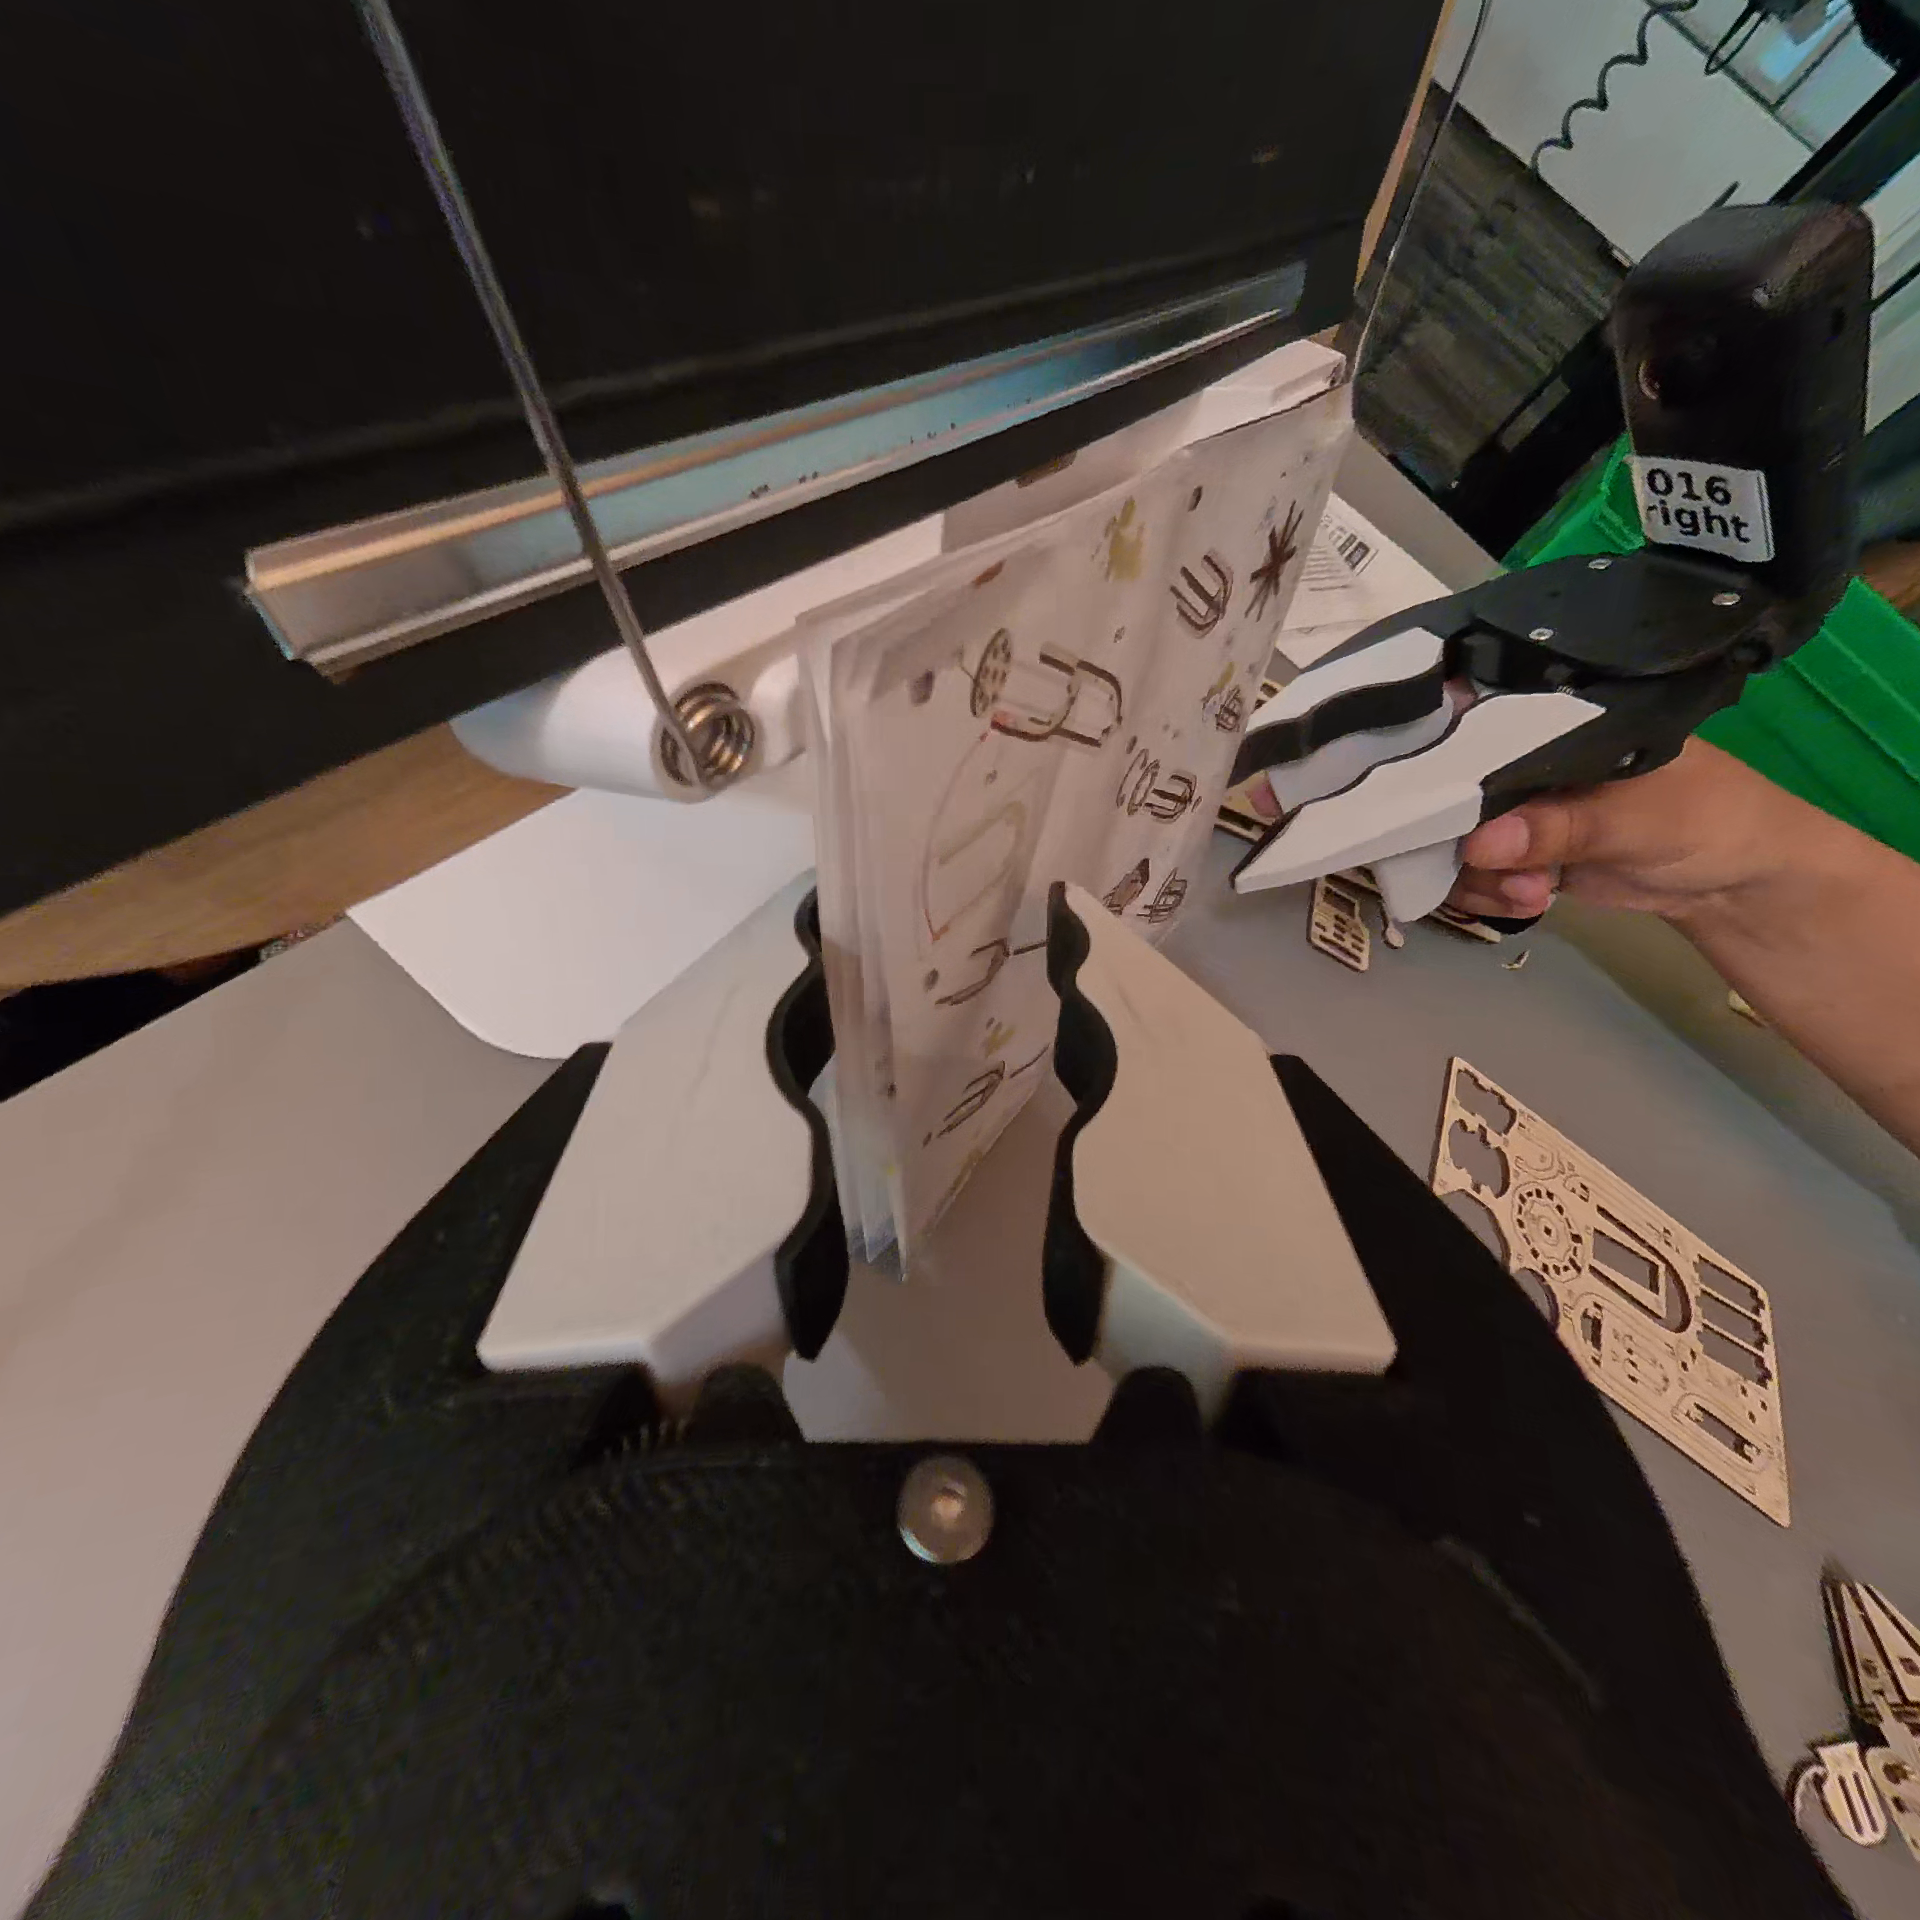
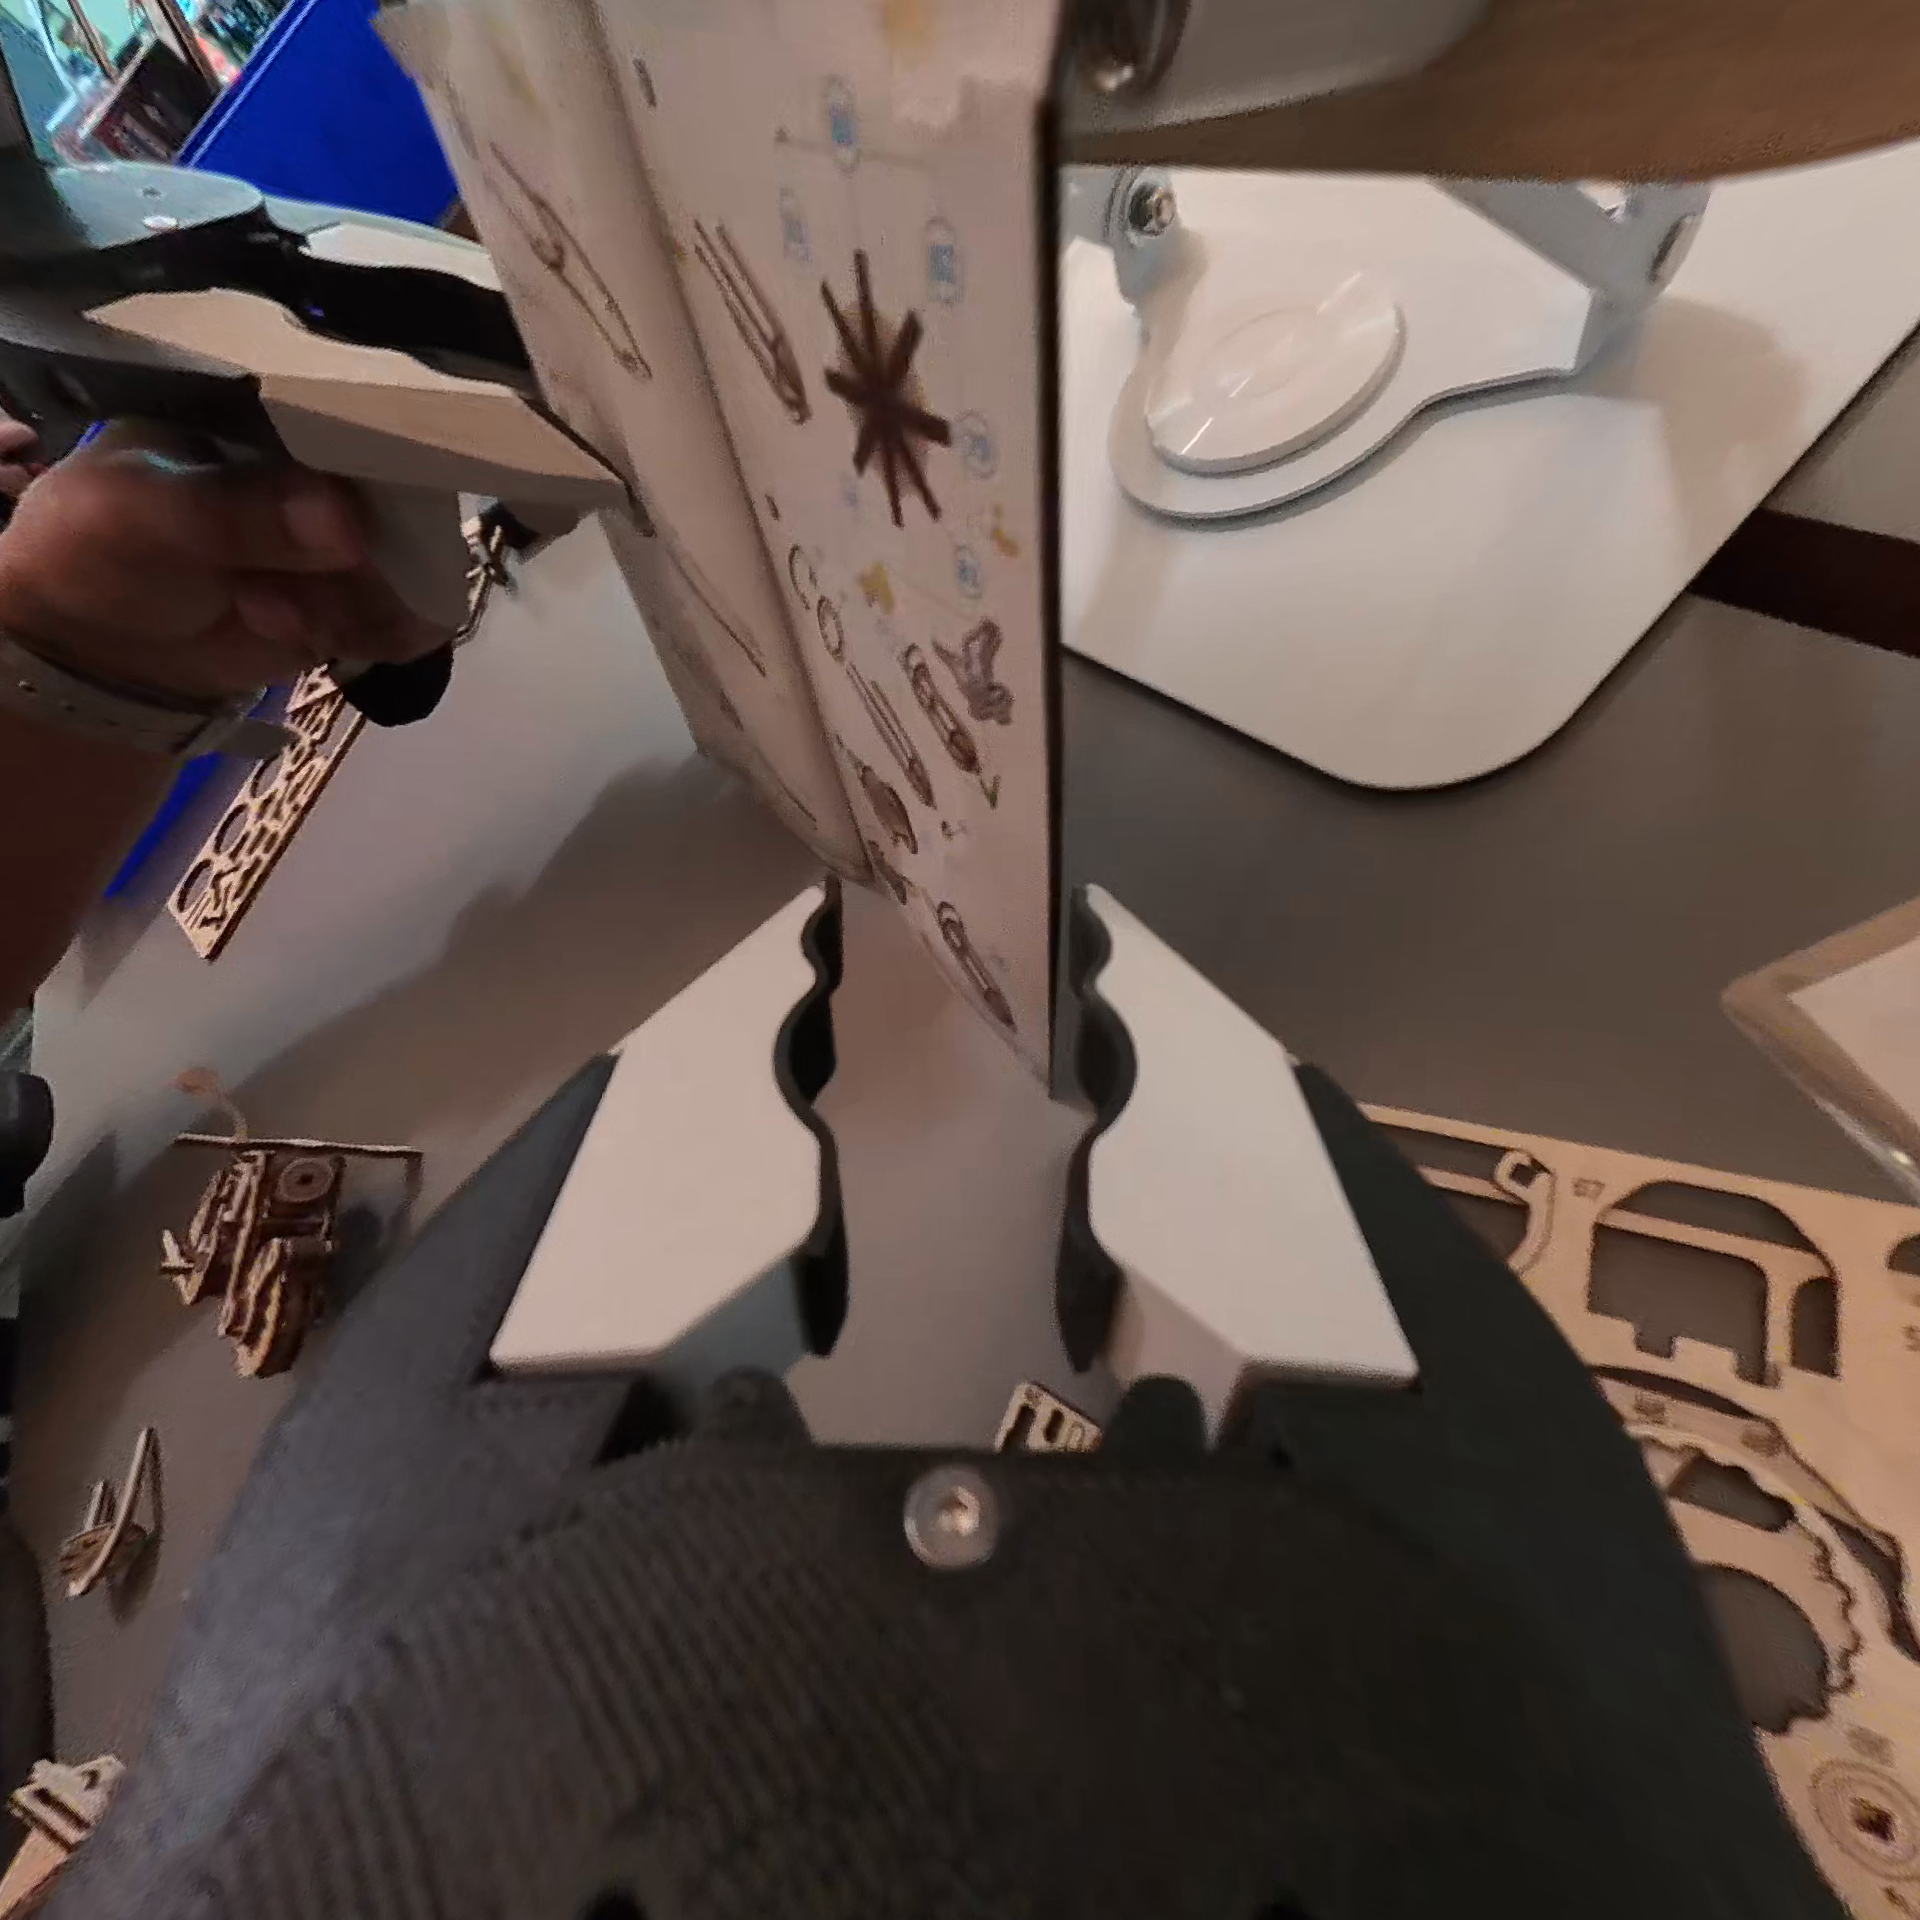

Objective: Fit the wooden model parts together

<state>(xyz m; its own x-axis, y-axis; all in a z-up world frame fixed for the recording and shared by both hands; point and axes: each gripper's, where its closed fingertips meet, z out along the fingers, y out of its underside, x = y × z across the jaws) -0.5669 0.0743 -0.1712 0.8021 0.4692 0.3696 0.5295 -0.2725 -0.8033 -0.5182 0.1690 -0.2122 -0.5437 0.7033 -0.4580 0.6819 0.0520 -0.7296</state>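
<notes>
A half-built wooden model [image 2: 260, 1247] sits at the right wrist view's lower left, cut-out part sheets [image 1: 1621, 1288] lying around it on the grey table [image 1: 260, 1143]. Assembly looks partly done. Both claws hold the instruction booklet [image 1: 1039, 831] upright: the left gripper [image 1: 940, 1039] apparently nips its lower corner, the right gripper [image 2: 951, 997], jaws spread, brackets the page edge.
</notes>
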